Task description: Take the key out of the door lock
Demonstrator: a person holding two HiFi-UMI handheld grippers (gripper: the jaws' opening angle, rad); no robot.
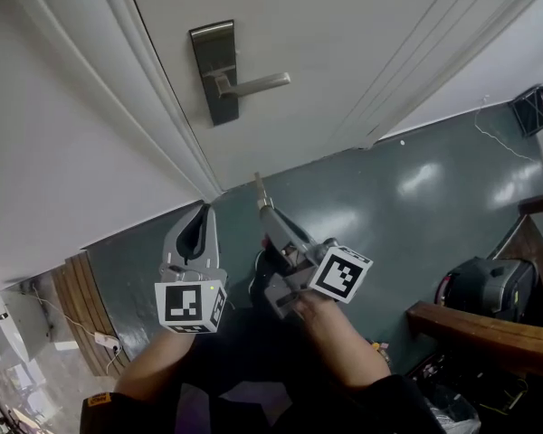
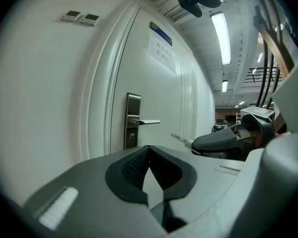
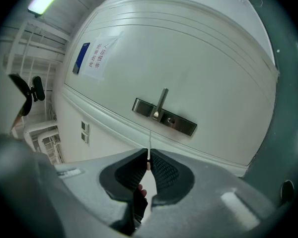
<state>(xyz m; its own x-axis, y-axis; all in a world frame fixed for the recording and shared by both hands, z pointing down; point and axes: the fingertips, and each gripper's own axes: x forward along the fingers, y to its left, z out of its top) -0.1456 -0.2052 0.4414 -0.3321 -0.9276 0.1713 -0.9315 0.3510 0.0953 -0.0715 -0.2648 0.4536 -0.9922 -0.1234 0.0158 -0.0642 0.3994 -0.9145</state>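
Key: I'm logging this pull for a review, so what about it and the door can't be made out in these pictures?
Key head: mostly hidden in the right gripper, between its pads.
Key teeth: seen edge-on in the right gripper view, too small elsewhere.
Notice print: too small in both gripper views.
Door top: cut off by the head view's edge.
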